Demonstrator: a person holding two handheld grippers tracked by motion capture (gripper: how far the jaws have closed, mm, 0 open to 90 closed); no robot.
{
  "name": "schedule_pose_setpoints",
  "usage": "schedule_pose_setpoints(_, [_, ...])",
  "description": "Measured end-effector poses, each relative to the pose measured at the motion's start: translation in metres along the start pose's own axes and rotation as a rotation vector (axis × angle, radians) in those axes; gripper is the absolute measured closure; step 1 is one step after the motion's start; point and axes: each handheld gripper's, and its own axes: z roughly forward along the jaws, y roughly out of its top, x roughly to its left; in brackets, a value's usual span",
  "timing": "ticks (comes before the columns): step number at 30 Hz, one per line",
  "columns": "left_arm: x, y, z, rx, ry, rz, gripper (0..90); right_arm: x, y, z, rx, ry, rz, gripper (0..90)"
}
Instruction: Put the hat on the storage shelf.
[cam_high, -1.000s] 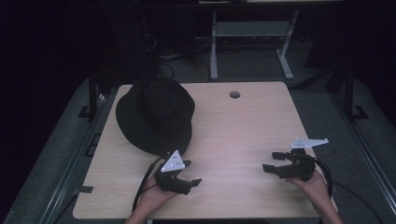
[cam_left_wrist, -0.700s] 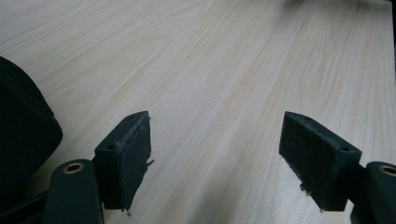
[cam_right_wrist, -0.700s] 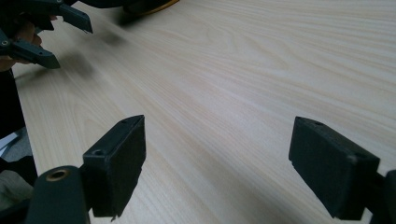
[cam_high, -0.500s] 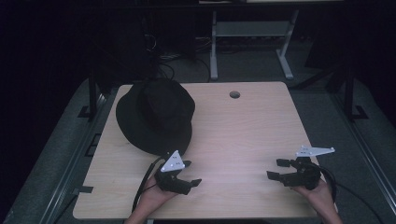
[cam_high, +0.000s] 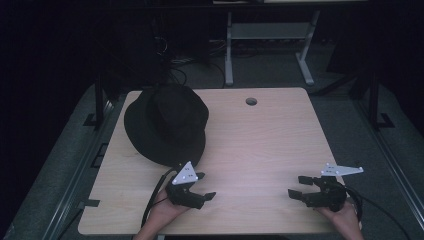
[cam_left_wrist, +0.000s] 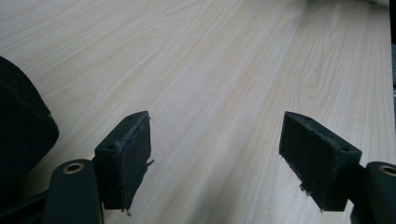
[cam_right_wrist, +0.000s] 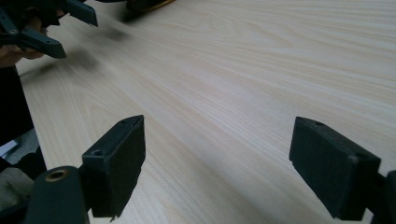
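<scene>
1. A black hat (cam_high: 166, 124) is seen resting brim-down on the left half of a pale wood-grain table (cam_high: 260, 145), just beyond the left gripper (cam_high: 206, 186) and well apart from the right one.
2. The left gripper is held low over the near edge of the table, its jaws spread wide with nothing between them; in the left gripper view, bare wood is shown between the two black pads (cam_left_wrist: 128, 156), and the dark edge of the hat (cam_left_wrist: 21, 135) is glimpsed at the gripper's left.
3. A grey three-cornered plate (cam_high: 185, 173) is carried on top of the left gripper, and a dark cable (cam_high: 152, 200) is trailed from it off the near edge.
4. A round cable hole (cam_high: 251, 101) is cut into the table's far edge, well beyond both grippers and between them.
5. The right gripper (cam_high: 299, 186) is held near the table's near right corner, jaws likewise parted and empty, pointed toward the left gripper; in the right gripper view, the left gripper (cam_right_wrist: 70, 25) is caught farther off across the bare boards.
6. Dark grey carpet (cam_high: 350, 115) is laid around the table, and a white metal frame (cam_high: 270, 35) and tangled cables (cam_high: 180, 67) are seen in the dim room beyond the far edge.
</scene>
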Motion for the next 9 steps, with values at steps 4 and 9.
schedule_pose_setpoints(4, [-0.0010, 0.0005, 0.0005, 0.001, -0.005, -0.002, 24.6, 0.0041, -0.0038, -0.0007, -0.025, 0.006, -0.008, 17.3])
schedule_pose_setpoints(9, [-0.0015, 0.0004, 0.0010, 0.002, -0.008, 0.000, 24.6, 0.0065, -0.0100, -0.0008, -0.045, 0.001, 0.001, 17.3])
